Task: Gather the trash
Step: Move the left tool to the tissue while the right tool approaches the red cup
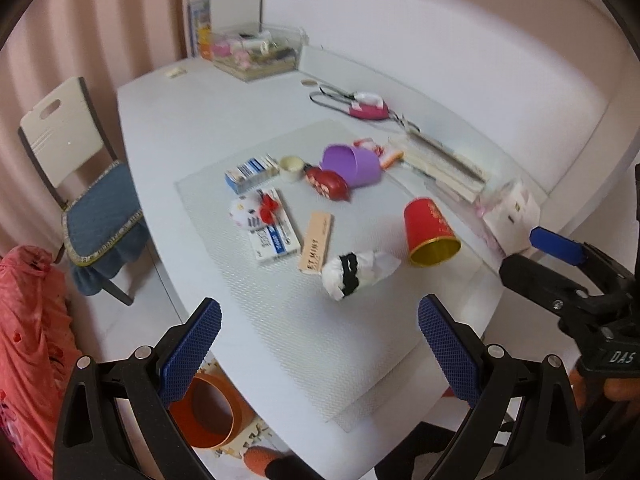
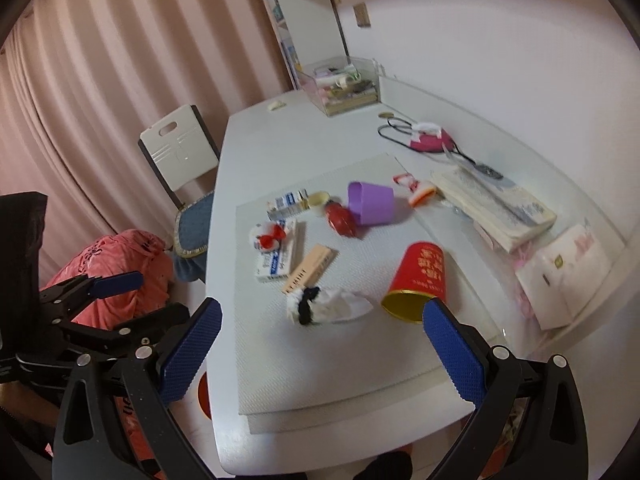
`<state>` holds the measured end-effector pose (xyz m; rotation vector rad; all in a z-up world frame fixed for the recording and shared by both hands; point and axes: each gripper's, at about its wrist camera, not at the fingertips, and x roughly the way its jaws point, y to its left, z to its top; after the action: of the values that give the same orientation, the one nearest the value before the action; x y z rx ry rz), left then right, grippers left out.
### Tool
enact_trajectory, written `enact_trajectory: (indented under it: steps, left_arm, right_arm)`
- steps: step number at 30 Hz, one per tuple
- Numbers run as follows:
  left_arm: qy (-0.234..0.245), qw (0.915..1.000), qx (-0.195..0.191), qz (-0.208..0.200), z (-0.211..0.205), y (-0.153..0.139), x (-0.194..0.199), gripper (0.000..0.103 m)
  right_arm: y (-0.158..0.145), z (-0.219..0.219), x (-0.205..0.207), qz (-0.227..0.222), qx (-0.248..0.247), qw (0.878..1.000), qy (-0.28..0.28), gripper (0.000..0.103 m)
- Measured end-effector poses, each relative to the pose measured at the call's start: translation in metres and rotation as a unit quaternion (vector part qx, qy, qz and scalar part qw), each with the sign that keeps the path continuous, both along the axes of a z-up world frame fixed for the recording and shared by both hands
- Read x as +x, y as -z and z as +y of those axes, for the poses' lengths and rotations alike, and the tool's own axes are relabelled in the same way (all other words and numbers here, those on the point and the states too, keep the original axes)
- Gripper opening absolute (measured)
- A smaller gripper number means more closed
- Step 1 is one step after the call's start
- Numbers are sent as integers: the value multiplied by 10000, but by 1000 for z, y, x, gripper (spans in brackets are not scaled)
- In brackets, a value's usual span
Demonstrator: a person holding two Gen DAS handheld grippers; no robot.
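Note:
Trash lies on a grey mat [image 1: 304, 344] on the white table: a crumpled white and black paper wad [image 1: 356, 272] [image 2: 326, 305], a tipped red cup with gold inside [image 1: 430, 232] [image 2: 416, 280], a tan box [image 1: 316, 242] [image 2: 308, 270], a tipped purple cup [image 1: 354, 164] [image 2: 370, 202], a red wrapper [image 1: 330, 184] [image 2: 340, 218], medicine boxes [image 1: 274, 236] [image 2: 278, 258] and a small white cup [image 1: 290, 166]. My left gripper [image 1: 320, 344] is open and empty, above the mat's near edge. My right gripper [image 2: 322, 348] is open and empty, just short of the wad.
An orange bin [image 1: 210, 412] stands on the floor under the table's near edge. A chair with a blue cushion [image 1: 92, 208] is at the left. Books [image 2: 496, 208], a tissue pack [image 2: 564, 276], a pink device with cable [image 1: 366, 106] and a clear organiser [image 1: 256, 52] line the wall.

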<state>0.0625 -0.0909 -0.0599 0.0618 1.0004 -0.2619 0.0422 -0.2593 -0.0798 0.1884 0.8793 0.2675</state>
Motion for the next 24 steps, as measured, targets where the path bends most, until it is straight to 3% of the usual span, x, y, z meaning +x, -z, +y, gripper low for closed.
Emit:
enact_trajectory:
  steps: [7,20,24]
  left_arm:
    - [303,9987,-27,413,-21,32,24,97]
    - [197,9937,0,1103,-41,90,64,97]
    - [97,9913,-176,1298,-39,103,74,97]
  right_arm:
    - [31,-19,27,438,-245,9987,-14,99]
    - [78,-40,75,873,-96,9958,-250,99]
    - [93,-47,92,1090,0,9935,-320,99]
